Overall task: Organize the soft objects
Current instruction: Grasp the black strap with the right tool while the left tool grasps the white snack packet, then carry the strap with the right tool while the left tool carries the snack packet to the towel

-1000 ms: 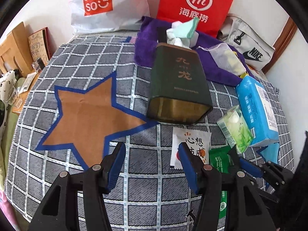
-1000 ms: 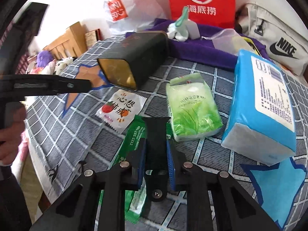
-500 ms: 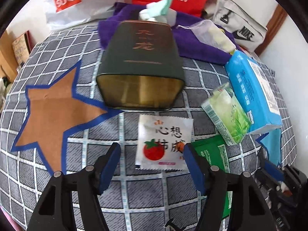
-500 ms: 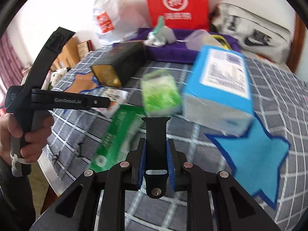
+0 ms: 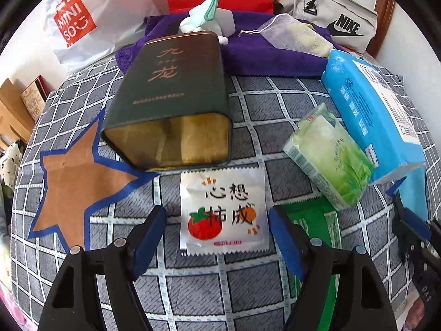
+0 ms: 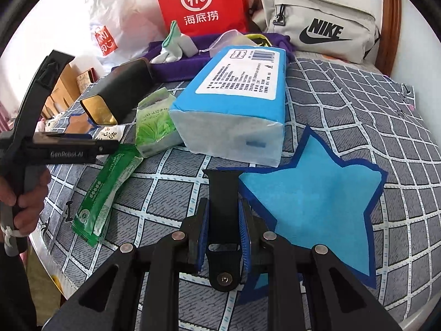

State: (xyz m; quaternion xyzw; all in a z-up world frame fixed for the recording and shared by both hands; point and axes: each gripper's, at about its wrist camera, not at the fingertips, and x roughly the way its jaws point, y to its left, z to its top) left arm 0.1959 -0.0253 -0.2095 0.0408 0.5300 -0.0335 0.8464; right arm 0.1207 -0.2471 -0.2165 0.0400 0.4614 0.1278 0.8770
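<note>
My left gripper (image 5: 217, 215) is open, its blue pads on either side of a white sachet with a tomato print (image 5: 223, 215) lying on the checked cloth. Just beyond lies a dark green tin (image 5: 173, 93) on its side, its open mouth facing me. A green-tea tissue pack (image 5: 330, 160), a large blue tissue pack (image 5: 372, 102) and a green sachet (image 5: 311, 215) lie to the right. My right gripper (image 6: 222, 212) is shut on a black watch strap (image 6: 223, 207), held over the blue star (image 6: 317, 193). The blue tissue pack (image 6: 234, 102) lies ahead of it.
A purple cloth (image 5: 248, 52) with a small sock and a mesh pouch lies at the back. A Miniso bag (image 5: 82, 22), a red Hi bag (image 6: 201, 2) and a grey Nike pouch (image 6: 325, 30) stand behind. A brown star (image 5: 77, 176) is at left.
My left gripper has moved forward and right, so the white sachet now lies between its open fingers. My right gripper has swung right with the strap, from the green sachet to the blue star.
</note>
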